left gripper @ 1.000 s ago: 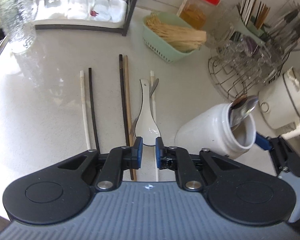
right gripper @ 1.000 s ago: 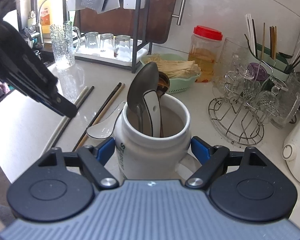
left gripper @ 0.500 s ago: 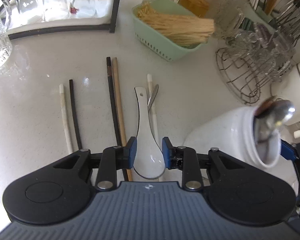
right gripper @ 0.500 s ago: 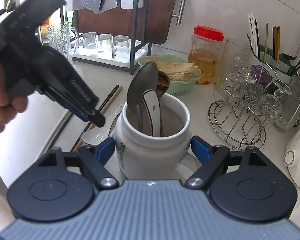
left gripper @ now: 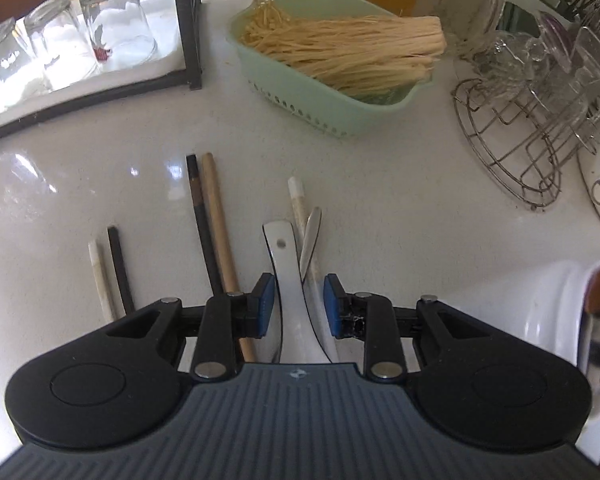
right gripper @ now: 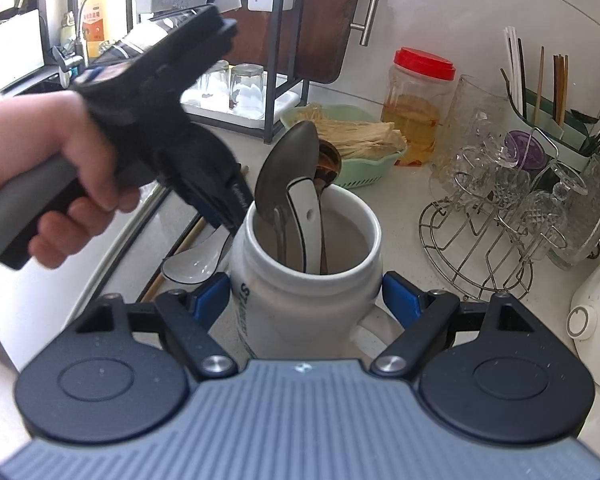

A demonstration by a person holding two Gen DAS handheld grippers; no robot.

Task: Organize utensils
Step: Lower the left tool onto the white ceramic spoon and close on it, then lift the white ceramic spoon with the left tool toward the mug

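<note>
Advanced since the earlier frame, left gripper (left gripper: 299, 299) straddles the white ceramic spoon (left gripper: 290, 280), jaws open, no contact visible. Right-wrist view alone shows right gripper (right gripper: 306, 300) spread wide around the white jar (right gripper: 306, 280); grip cannot be confirmed.

The desk (left gripper: 380, 208) is showing glossy off-white with fine speckling. The left claw (left gripper: 299, 303) is wearing black arms, blue pads (left gripper: 265, 300) and a ribbed grey-blue body. A white ceramic spoon (left gripper: 292, 300) is gleaming between those pads, beside a silver spoon handle (left gripper: 311, 240). To the left, chopsticks are lying in colours: one dark brown (left gripper: 202, 220), one tan (left gripper: 220, 224), one black (left gripper: 120, 268), one cream (left gripper: 100, 276). The mint-green perforated basket (left gripper: 320, 112) is carrying pale straw-yellow sticks (left gripper: 352, 48). The white jar (right gripper: 300, 292), lettered in dark green, is sitting between the right claw (right gripper: 306, 300) and its blue pads. A red-lidded container (right gripper: 420, 108) is glowing amber.
</note>
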